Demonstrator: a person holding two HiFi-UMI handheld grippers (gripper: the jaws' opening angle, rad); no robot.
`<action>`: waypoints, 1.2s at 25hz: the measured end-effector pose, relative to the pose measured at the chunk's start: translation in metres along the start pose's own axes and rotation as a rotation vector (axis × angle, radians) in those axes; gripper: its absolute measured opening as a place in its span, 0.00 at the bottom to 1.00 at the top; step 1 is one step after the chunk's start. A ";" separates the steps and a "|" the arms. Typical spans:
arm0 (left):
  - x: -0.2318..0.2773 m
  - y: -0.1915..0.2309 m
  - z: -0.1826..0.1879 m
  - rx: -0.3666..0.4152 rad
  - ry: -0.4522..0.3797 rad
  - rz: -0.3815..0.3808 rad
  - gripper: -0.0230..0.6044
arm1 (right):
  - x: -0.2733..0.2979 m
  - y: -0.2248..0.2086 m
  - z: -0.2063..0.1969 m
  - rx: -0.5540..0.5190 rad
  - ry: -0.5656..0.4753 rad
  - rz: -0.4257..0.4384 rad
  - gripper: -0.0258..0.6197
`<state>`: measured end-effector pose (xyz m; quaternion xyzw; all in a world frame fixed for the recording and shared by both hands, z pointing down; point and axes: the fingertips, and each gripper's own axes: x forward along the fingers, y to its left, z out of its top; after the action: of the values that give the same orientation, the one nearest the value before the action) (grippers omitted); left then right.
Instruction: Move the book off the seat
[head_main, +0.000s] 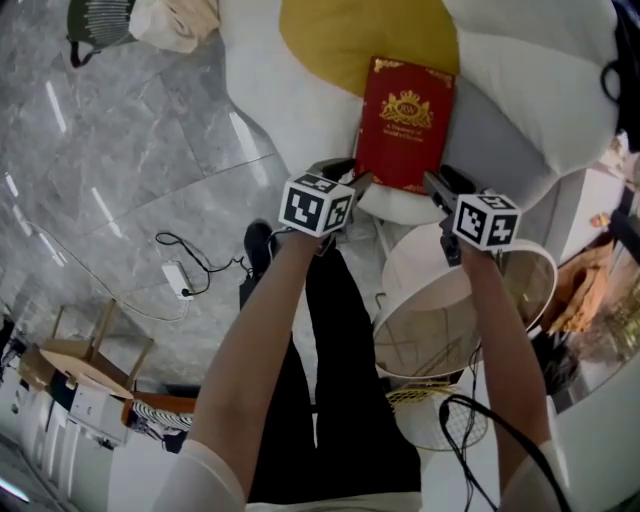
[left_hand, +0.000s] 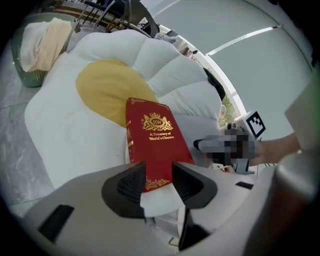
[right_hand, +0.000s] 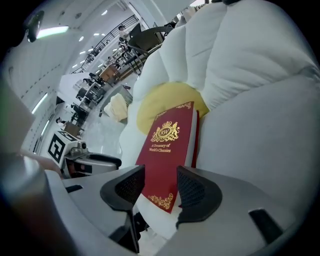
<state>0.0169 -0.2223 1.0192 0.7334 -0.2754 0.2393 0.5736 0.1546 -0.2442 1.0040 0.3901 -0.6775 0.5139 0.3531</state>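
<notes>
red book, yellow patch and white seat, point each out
red book (head_main: 405, 125): head view, middle of front cover
yellow patch (head_main: 340, 40): head view, bare part above the book
white seat (left_hand: 65, 135): left gripper view, bare left side

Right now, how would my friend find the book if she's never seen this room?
Find the big white puffy seat with a yellow middle. The book lies on it, its far end over that yellow middle. It's the only deep red thing there, with a gold crest on its cover.
</notes>
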 end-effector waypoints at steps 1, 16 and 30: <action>0.005 0.006 -0.002 -0.017 0.007 0.007 0.28 | 0.004 -0.002 -0.003 0.000 0.011 -0.008 0.38; 0.067 0.028 -0.044 -0.078 0.174 -0.055 0.52 | 0.051 -0.017 -0.039 -0.110 0.195 -0.058 0.47; 0.020 0.002 -0.010 0.017 0.090 -0.023 0.50 | 0.014 0.010 -0.012 -0.094 0.072 -0.045 0.46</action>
<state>0.0304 -0.2152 1.0362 0.7298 -0.2389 0.2677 0.5819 0.1405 -0.2329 1.0154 0.3694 -0.6788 0.4873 0.4065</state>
